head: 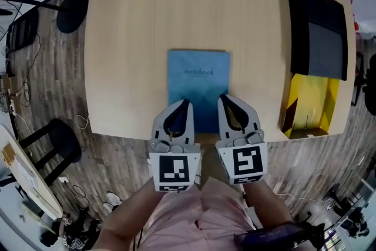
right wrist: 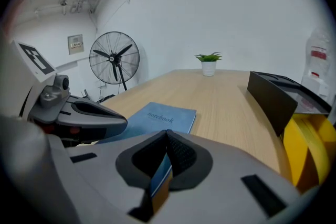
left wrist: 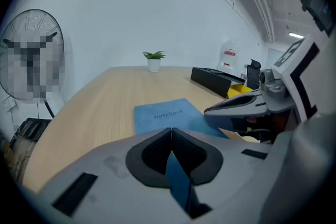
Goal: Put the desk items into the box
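Pale wooden desk (head: 135, 20), round-cornered, floor fan beyond.

Item: blue notebook (head: 198, 82), flat, at the near edge, not yet boxed.

Receptacle: yellow box (head: 309, 100) with black lid, far right, well apart.

Left gripper (head: 185, 104) and right gripper (head: 224, 98): both pressed together, pinching nothing, poised over the notebook's near end.

Hazard (a judgement): the flat cover offers no lip, so the tongs may shove it away, or pinch only the cover and let it flop open.

Office: wooden desk (head: 147, 20), standing fan (right wrist: 114, 57), potted plant (right wrist: 208, 64)
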The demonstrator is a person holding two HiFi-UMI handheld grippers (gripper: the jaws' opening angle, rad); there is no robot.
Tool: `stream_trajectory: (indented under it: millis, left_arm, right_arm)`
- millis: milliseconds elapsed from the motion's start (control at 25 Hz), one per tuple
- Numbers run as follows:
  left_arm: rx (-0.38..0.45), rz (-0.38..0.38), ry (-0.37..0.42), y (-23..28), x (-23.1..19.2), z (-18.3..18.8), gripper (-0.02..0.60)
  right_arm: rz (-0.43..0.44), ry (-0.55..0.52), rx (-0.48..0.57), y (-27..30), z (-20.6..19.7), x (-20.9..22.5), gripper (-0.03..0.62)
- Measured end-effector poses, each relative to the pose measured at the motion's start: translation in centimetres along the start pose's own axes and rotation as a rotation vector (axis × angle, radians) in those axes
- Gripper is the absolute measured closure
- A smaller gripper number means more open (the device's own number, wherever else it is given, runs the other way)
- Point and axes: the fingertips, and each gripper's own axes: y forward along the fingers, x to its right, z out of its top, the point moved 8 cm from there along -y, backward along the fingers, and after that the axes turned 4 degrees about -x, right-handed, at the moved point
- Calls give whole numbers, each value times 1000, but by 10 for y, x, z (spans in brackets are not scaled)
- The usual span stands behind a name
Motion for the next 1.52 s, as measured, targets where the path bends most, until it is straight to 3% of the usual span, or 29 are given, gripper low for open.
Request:
stream_trajectory:
  millis: [400,640,1520]
  left_arm:
    - [-101,3,59,11,5,-14,569]
    - [-122,7,61,12,10,-18,569]
    - [-110,42,103,-19,37,-44,569]
  right_arm:
    - [-8,-44,-47,12,-11,-3,592]
    - [3,-72,-53,11,-15,-3,594]
    - [34,-68,-57,-22,-47,-20,594]
